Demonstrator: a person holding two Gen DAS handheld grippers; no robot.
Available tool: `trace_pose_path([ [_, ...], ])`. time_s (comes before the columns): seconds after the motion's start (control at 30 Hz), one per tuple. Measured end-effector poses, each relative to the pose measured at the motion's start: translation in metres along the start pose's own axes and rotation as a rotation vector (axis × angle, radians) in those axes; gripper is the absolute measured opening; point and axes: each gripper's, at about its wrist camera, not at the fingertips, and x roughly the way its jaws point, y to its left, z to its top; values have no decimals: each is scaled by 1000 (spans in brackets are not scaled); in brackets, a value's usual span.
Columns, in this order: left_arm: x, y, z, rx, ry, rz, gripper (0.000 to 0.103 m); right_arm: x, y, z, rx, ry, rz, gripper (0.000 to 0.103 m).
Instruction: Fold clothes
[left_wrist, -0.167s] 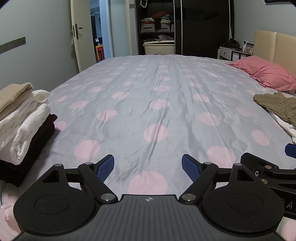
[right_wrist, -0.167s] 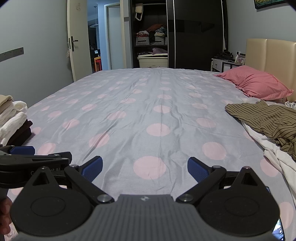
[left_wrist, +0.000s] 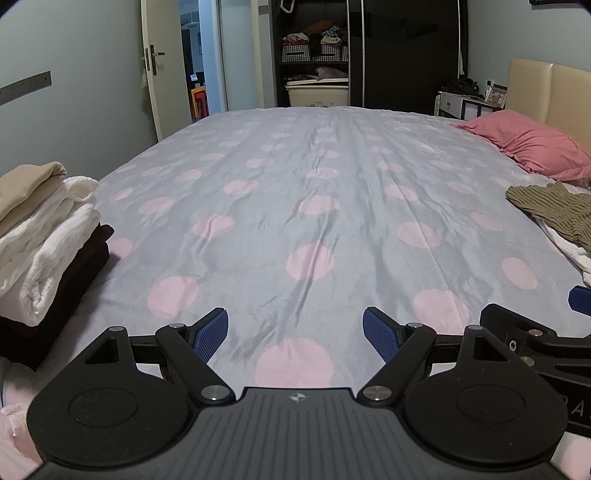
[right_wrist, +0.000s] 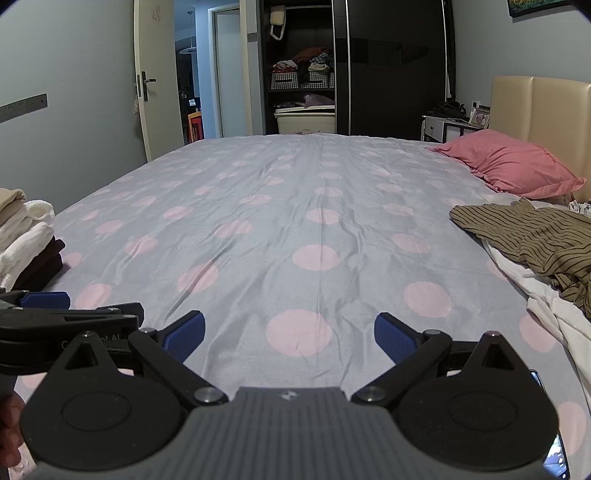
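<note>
Both held low over the near edge of a bed (left_wrist: 317, 177) spread with a grey sheet dotted in pink. Left tool (left_wrist: 295, 334) spread wide, blue pads (left_wrist: 210, 334) apart, nothing between them but sheet. Right tool (right_wrist: 289, 334) likewise spread wide and pinching nothing; just beside the left one, each showing at the edge of the other's view. To the left, on the bed's edge, a folded stack (left_wrist: 40, 236): beige on top, white in the middle, dark maroon beneath. To the right, well apart from both tools, an unfolded olive striped garment (right_wrist: 535, 243) lying crumpled over a white garment (right_wrist: 554, 314). Beyond these, a pink pillow (right_wrist: 509, 166) against a cream headboard (right_wrist: 546, 107). At the far wall, an open dark wardrobe (right_wrist: 354, 66) and a door (right_wrist: 147, 77) ajar.
</note>
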Motion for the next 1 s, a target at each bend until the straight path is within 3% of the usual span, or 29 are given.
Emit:
trace_pose_path([
  [1.0,1,0,-1,-10,16,-8,80,1,1,-2,-2,4,0,99],
])
